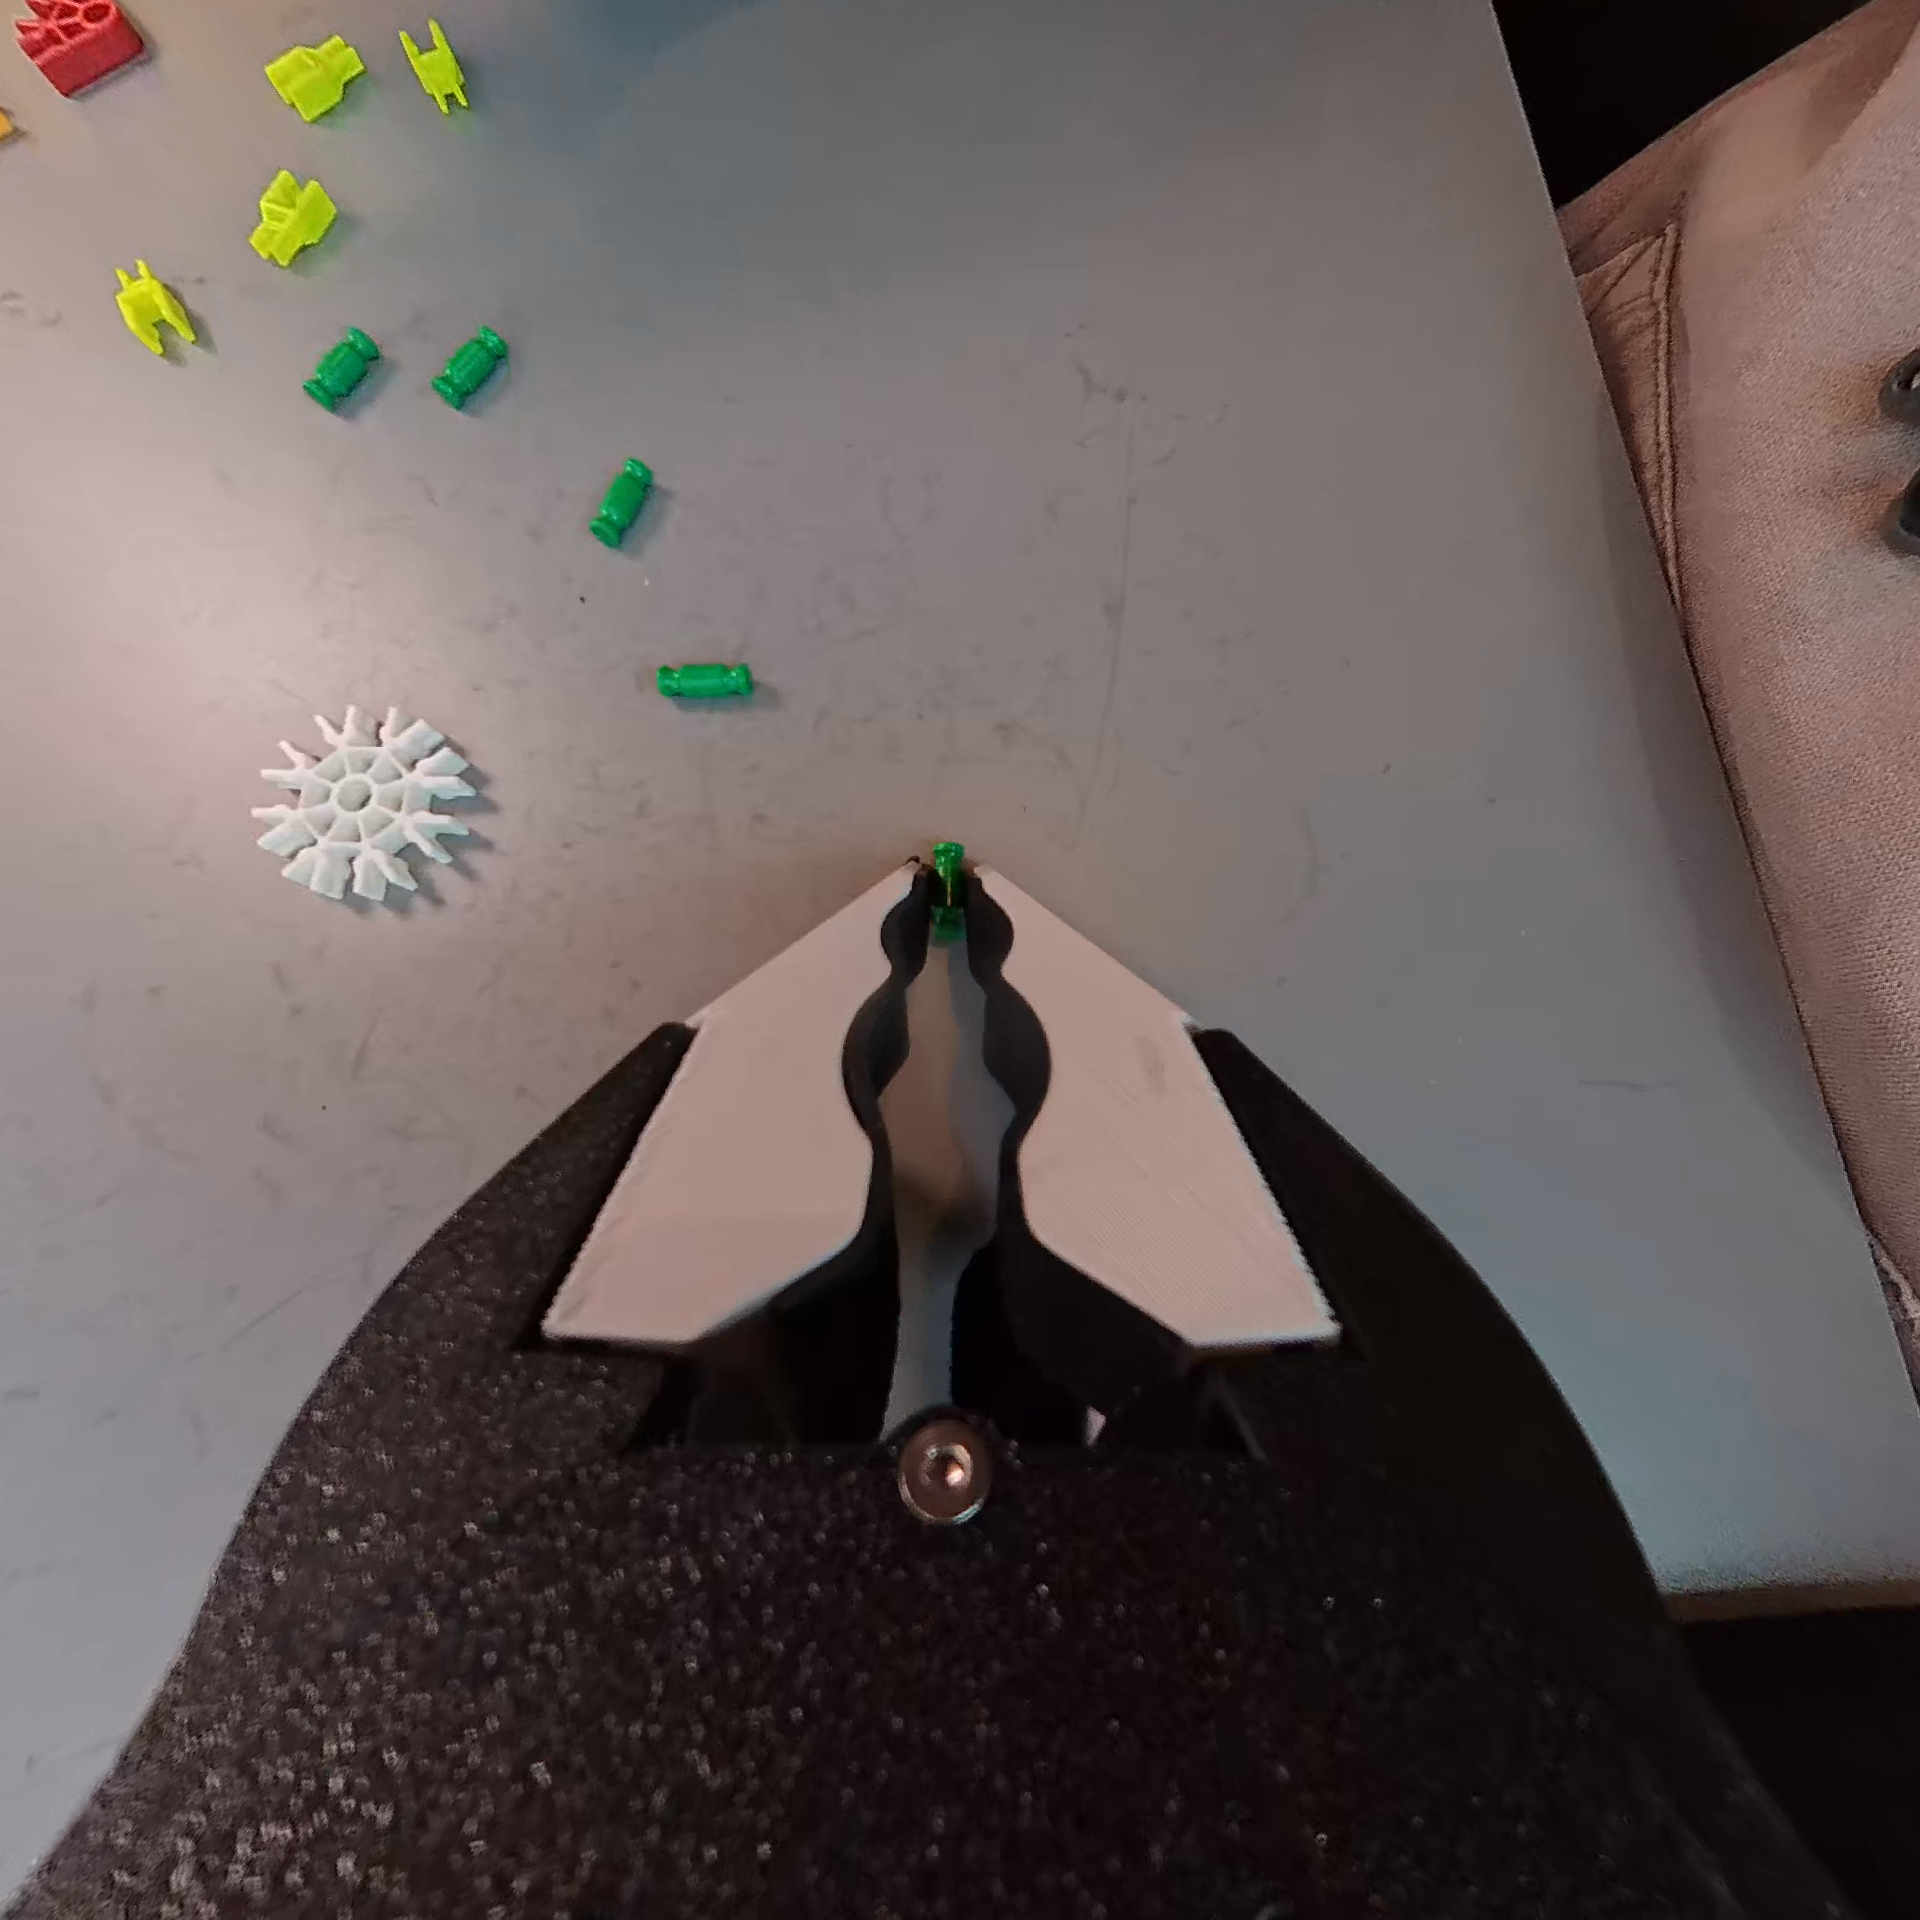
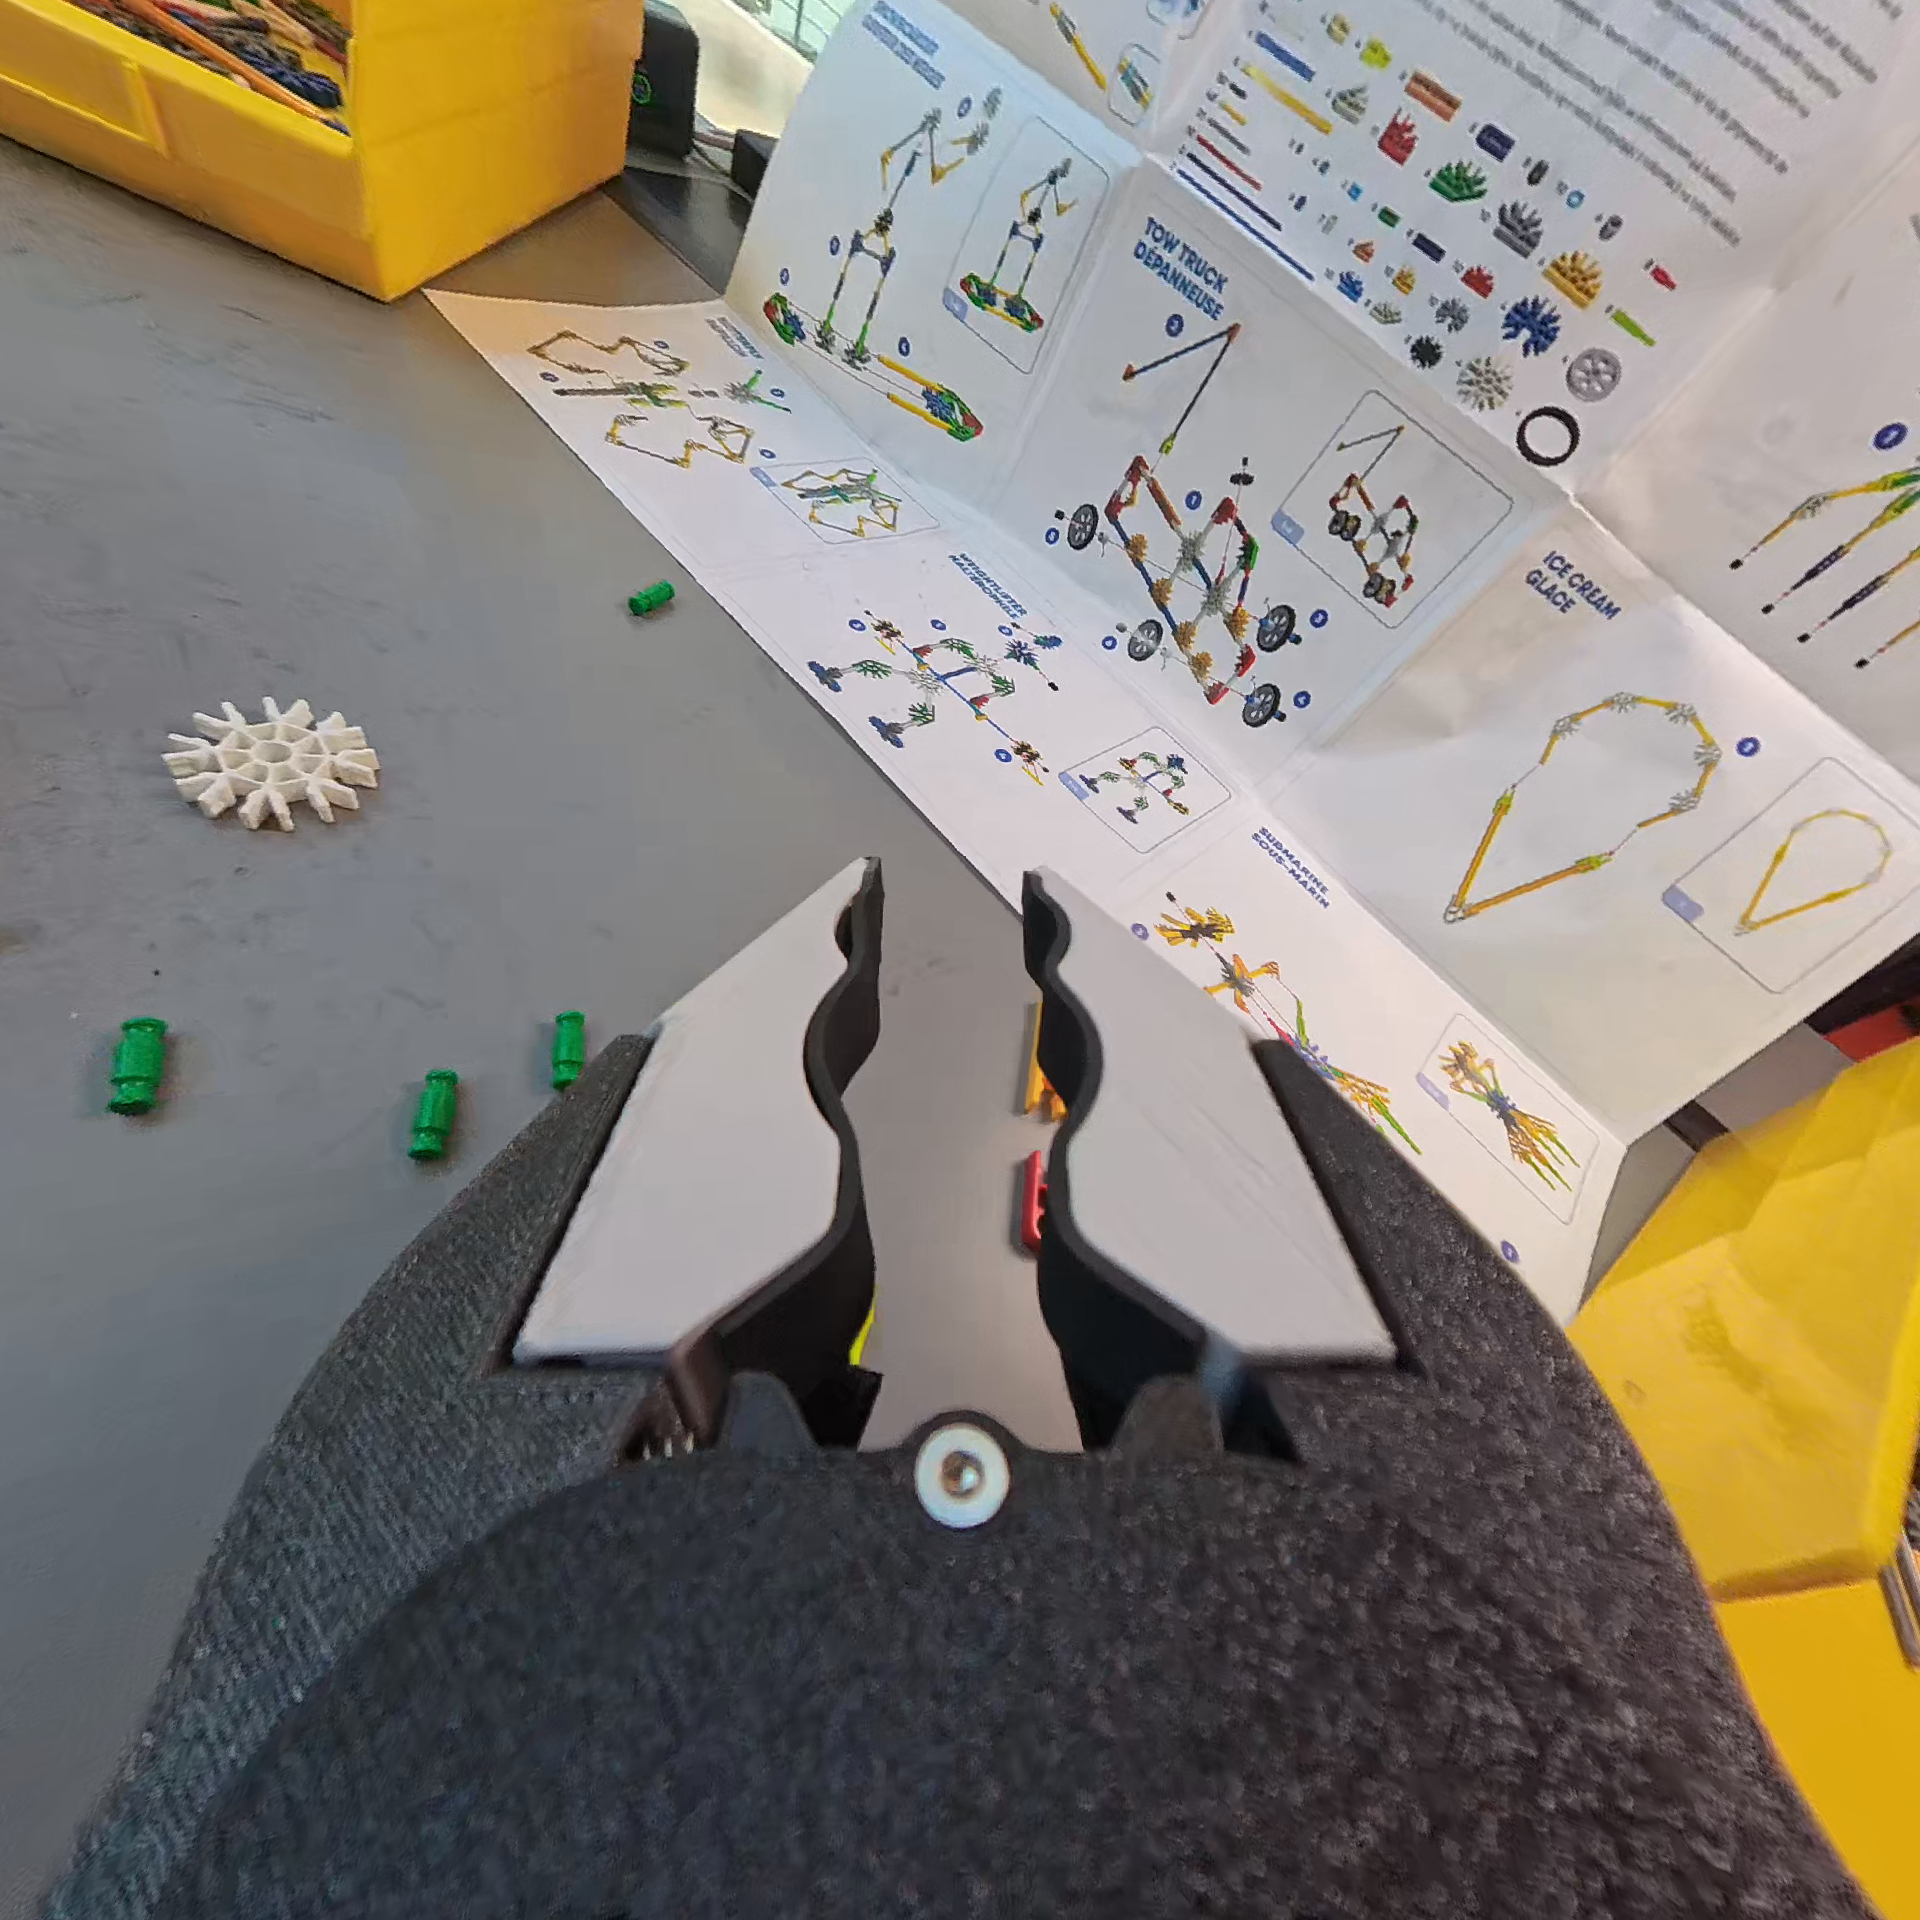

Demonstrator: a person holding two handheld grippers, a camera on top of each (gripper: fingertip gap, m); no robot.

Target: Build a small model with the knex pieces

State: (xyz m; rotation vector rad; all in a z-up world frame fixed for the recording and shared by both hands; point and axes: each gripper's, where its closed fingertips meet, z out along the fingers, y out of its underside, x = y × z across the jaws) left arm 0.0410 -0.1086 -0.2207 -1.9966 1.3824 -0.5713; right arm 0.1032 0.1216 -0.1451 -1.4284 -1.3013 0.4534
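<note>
Left gripper [image 1: 945, 883] pinches a small green rod [image 1: 947, 891] at its fingertips above the grey table [image 1: 1143, 520].
Right gripper [image 2: 951, 883] hangs narrowly parted, empty, beside a folded instruction sheet [image 2: 1299, 520]; a white snowflake connector [image 2: 272, 764] lies nearby.

The left gripper [image 1: 947, 883] pinches a small green rod [image 1: 947, 891] above the grey table [image 1: 1143, 520].

Red connector [image 1: 75, 42]: cut by top edge | red piece [image 2: 1031, 1200], yellow rod [image 2: 1037, 1081]: mostly hidden behind right finger.
</note>
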